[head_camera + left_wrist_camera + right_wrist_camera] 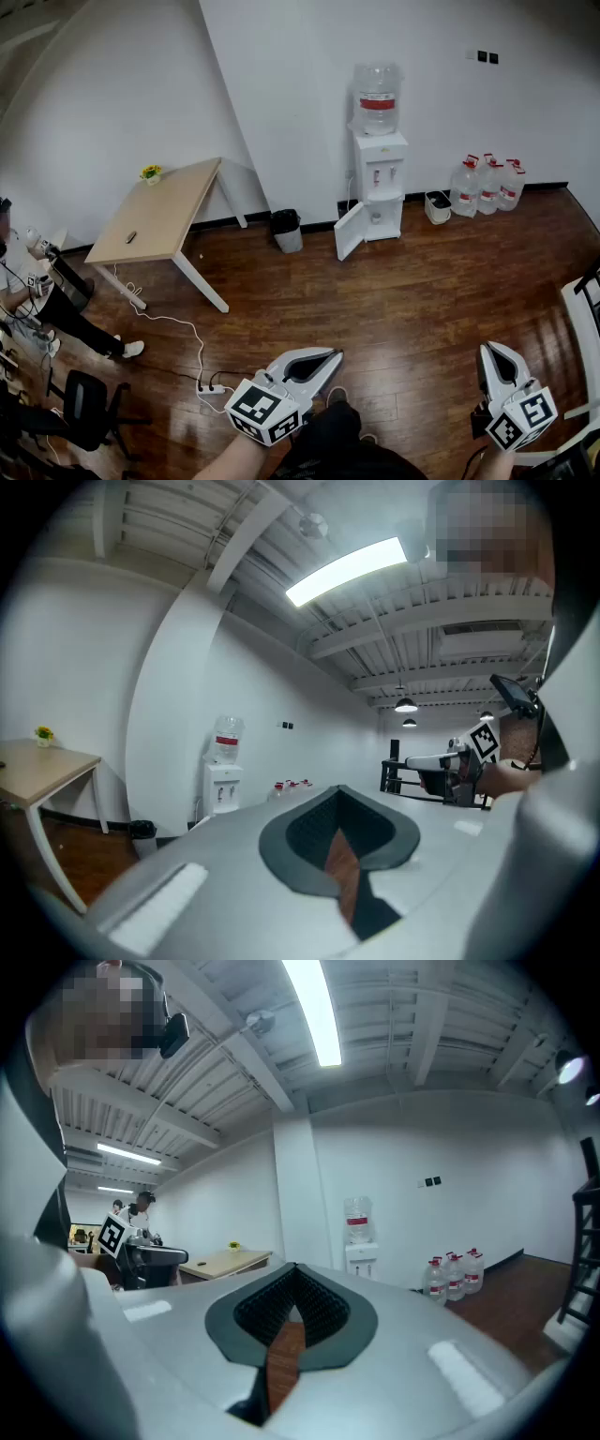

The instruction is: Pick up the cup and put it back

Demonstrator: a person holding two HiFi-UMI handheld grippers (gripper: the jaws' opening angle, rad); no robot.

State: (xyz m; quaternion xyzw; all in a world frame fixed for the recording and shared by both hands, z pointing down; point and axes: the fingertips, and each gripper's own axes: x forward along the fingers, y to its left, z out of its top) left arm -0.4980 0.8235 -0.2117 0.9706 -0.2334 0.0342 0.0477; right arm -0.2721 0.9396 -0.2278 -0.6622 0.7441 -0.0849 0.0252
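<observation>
Left gripper (330,356) and right gripper (494,350) both pinched shut, empty, no cup seen; walking toward water dispenser (379,159) risks tripping on power strip (211,388).

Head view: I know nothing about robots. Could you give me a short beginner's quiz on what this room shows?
1. True or false: the lower door of the water dispenser hangs open.
2. What stands on the far corner of the table? A) yellow flowers B) a laptop C) a kettle
3. Fill in: the jaws of the left gripper and right gripper are ___, with nothing between them.

Key: 1 true; 2 A; 3 shut.
</observation>
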